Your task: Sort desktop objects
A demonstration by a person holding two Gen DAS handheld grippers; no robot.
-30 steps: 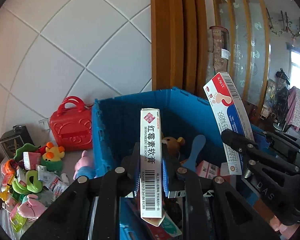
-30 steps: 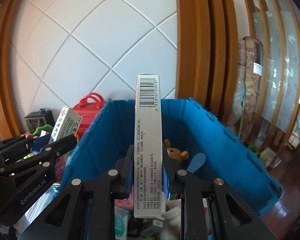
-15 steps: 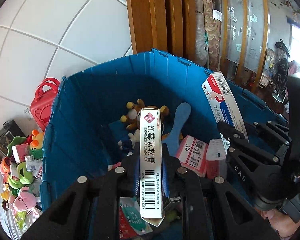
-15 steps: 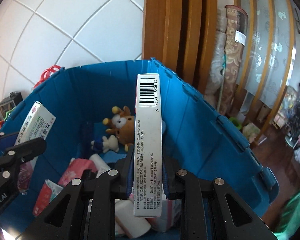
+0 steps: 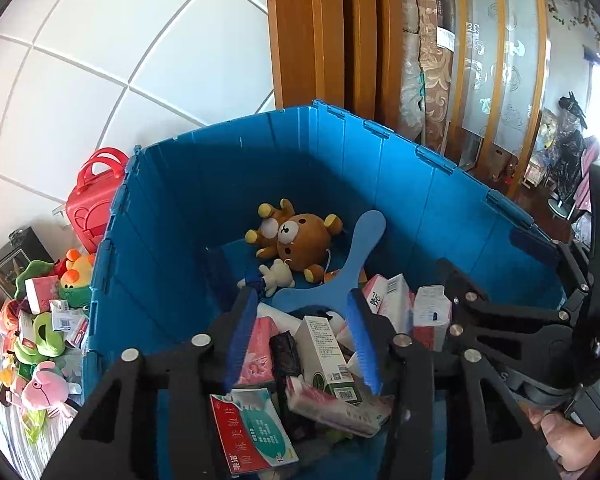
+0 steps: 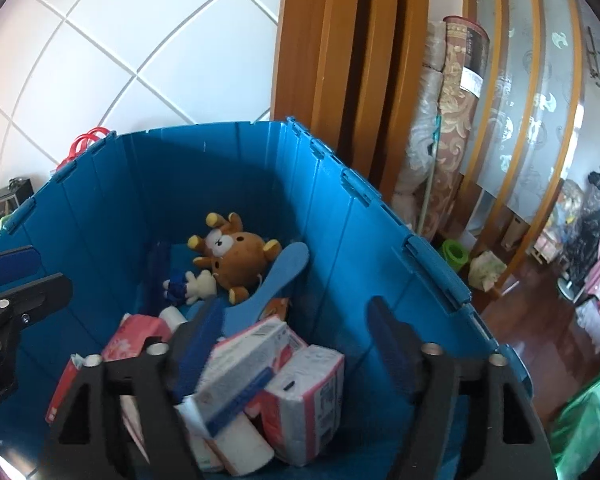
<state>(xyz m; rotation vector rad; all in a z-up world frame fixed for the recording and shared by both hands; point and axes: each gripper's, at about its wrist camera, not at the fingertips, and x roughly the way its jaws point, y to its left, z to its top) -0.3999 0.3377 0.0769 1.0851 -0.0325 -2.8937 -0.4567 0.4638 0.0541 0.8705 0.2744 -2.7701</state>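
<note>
Both grippers hang over a big blue crate, also in the right wrist view. My left gripper is open and empty above a pile of medicine boxes. My right gripper is open and empty over more boxes, among them a white and blue box lying on the pile. A brown plush bear and a blue boomerang-shaped toy lie further back in the crate. The right gripper shows at the right of the left wrist view.
Left of the crate on the table are a red toy suitcase, a pink pig plush, green and orange toys and small boxes. A tiled wall and wooden door frame stand behind. Rolled rugs lean at the right.
Both grippers opened and let go of their boxes, which dropped onto the pile in the crate. Both grippers moved further over the crate and tilted downward.
</note>
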